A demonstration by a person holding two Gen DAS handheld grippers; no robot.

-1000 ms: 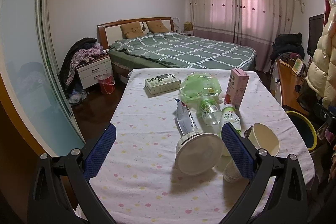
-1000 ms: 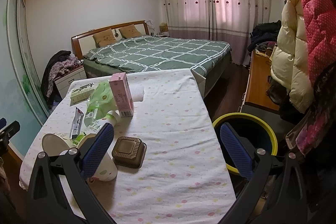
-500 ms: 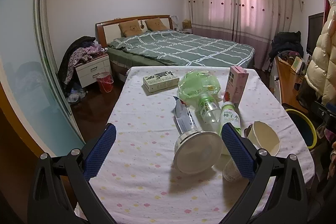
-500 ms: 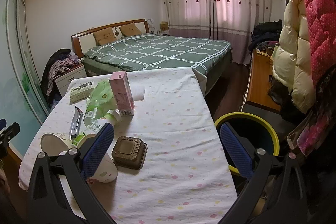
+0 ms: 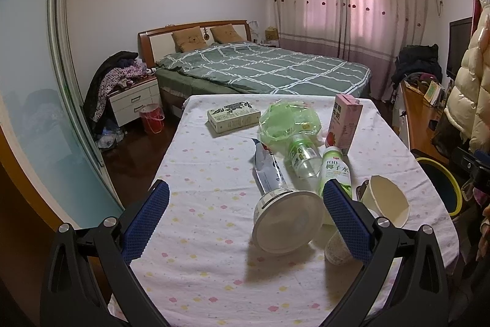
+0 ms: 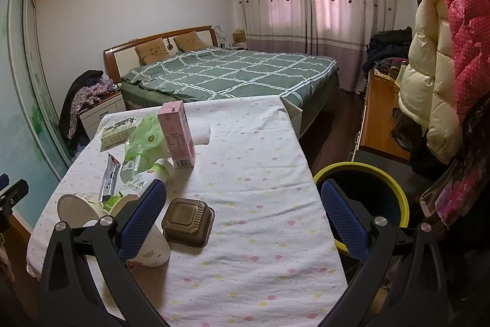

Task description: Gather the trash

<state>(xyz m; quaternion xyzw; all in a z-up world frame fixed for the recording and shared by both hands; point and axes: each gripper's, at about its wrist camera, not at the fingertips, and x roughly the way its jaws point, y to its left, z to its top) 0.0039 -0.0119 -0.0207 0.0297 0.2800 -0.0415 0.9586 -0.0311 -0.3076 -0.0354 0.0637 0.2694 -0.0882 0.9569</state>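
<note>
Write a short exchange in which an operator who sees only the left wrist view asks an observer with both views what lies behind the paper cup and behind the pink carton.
Operator: Something dark peeks out behind the paper cup. What is it?
Observer: A brown ridged box, lying flat on the table just right of the cups.
Operator: And behind the pink carton? I see only a scrap of white.
Observer: That is a rolled white towel, lying on its side right beside the carton.
</note>
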